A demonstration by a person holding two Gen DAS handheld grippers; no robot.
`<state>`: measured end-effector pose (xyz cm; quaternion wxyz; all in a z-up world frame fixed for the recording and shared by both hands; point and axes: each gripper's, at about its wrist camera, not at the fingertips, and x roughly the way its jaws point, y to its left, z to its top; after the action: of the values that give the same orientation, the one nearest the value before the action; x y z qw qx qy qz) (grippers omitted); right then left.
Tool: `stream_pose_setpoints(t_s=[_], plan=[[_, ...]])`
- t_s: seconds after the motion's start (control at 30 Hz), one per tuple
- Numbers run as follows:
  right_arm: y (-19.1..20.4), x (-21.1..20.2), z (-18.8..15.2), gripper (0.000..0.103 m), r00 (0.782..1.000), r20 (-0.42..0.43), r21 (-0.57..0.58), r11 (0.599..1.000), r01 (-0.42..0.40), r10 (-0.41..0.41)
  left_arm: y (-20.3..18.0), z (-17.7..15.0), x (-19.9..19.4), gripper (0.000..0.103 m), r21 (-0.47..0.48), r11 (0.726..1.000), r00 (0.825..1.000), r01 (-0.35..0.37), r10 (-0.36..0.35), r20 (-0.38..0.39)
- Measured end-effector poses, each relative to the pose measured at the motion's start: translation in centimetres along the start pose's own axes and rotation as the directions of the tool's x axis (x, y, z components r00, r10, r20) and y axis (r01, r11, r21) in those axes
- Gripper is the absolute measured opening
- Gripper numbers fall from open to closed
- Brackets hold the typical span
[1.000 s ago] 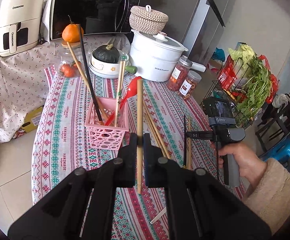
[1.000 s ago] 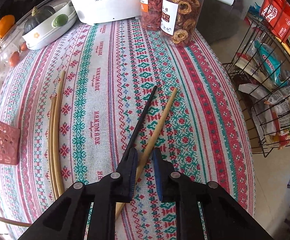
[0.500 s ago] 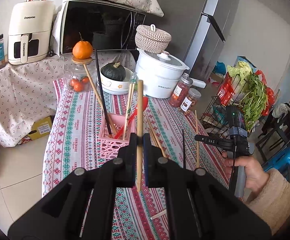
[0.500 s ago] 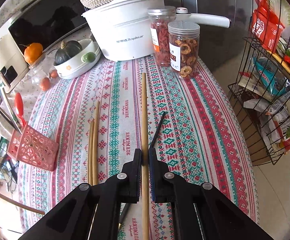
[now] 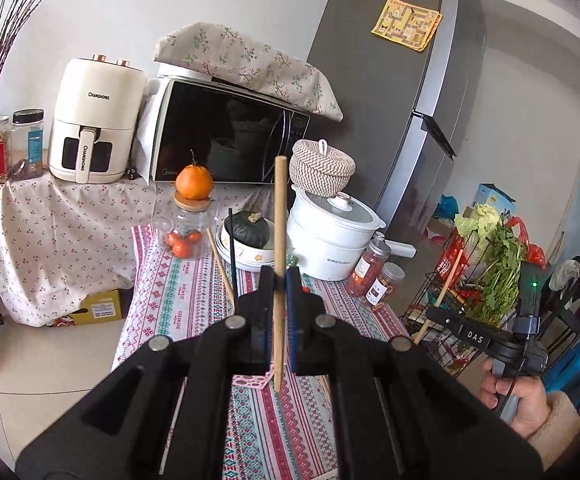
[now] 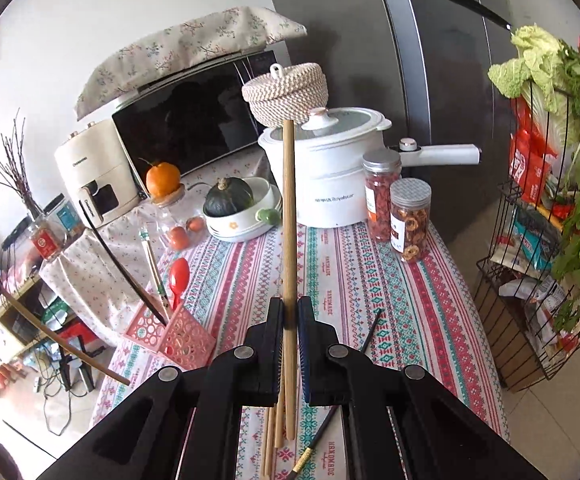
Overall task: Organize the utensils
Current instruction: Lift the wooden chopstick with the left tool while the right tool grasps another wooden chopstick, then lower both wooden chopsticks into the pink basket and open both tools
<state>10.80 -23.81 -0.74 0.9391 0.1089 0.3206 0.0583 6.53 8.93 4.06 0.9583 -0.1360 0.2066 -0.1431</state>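
My left gripper is shut on a wooden chopstick, which stands upright above the striped tablecloth. My right gripper is shut on another wooden chopstick, lifted off the table and pointing up. In the left wrist view it shows at the right as the right gripper, carried by a hand. The pink basket at the left holds a red spoon, a black chopstick and other sticks. One black chopstick and a few wooden ones lie on the cloth.
At the back of the table stand a white pot, two jars, a bowl with a green squash and a glass jar topped by an orange. A wire rack of vegetables stands off the right edge.
The right gripper closed on the wooden chopstick and lifted it off the cloth, leaving the black one behind. Both grippers rose and tilted up; the left kept its chopstick.
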Motion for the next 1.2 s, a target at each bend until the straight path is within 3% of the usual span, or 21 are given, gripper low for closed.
stream_pose_setpoints(t_s=[0.13, 0.27, 0.37, 0.57, 0.77, 0.8, 0.87, 0.9, 0.93, 1.03, 1.2], plan=[[1.9, -1.8, 1.1, 0.007, 0.996, 0.077, -0.034, 0.999, -0.039, 0.041, 0.4, 0.8, 0.2, 0.007, -0.013, 1.0, 0.996, -0.018, 0.019, 0.088], [3.2, -2.2, 1.6, 0.007, 0.992, 0.093, -0.031, 0.996, -0.081, 0.084, 0.3, 1.3, 1.3, 0.007, -0.001, 0.999, 0.989, -0.046, 0.046, 0.14], [4.0, -1.7, 1.6, 0.007, 0.992, 0.084, -0.035, 0.995, -0.092, 0.094, 0.5, 1.0, 3.3, 0.007, -0.003, 0.997, 0.991, -0.082, 0.082, 0.108], [4.9, -0.7, 1.2, 0.007, 0.993, 0.066, -0.041, 0.995, -0.095, 0.097, 1.8, -0.5, 7.6, 0.007, -0.033, 0.991, 0.991, -0.132, 0.131, -0.03], [5.6, -0.1, 1.0, 0.007, 0.993, 0.06, -0.055, 0.993, -0.101, 0.104, 2.3, -1.2, 9.3, 0.007, -0.032, 0.99, 0.988, -0.136, 0.133, -0.082], [5.7, 0.0, 0.9, 0.007, 0.993, 0.058, -0.057, 0.993, -0.103, 0.106, 2.3, -1.2, 9.3, 0.014, -0.039, 0.991, 0.988, -0.129, 0.125, -0.088], [6.0, 0.1, 0.9, 0.007, 0.992, 0.056, -0.061, 0.992, -0.107, 0.111, 2.3, -0.9, 9.1, 0.046, -0.056, 0.991, 0.989, -0.118, 0.112, -0.101], [6.1, 0.1, 0.9, 0.007, 0.992, 0.056, -0.061, 0.992, -0.11, 0.113, 2.4, -0.9, 8.8, 0.068, -0.066, 0.99, 0.988, -0.124, 0.117, -0.101], [6.3, 0.2, 0.9, 0.007, 0.992, 0.056, -0.063, 0.992, -0.113, 0.116, 2.4, -0.9, 8.4, 0.08, -0.079, 0.989, 0.988, -0.128, 0.12, -0.095], [6.8, 0.2, 0.9, 0.007, 0.99, 0.061, -0.067, 0.99, -0.122, 0.126, 2.6, -0.8, 7.9, 0.096, -0.091, 0.987, 0.982, -0.135, 0.121, -0.146], [7.8, 0.1, 1.0, 0.007, 0.986, 0.084, -0.072, 0.988, -0.138, 0.144, 3.0, -2.3, 7.5, 0.102, -0.062, 0.98, 0.951, -0.191, 0.169, -0.26]])
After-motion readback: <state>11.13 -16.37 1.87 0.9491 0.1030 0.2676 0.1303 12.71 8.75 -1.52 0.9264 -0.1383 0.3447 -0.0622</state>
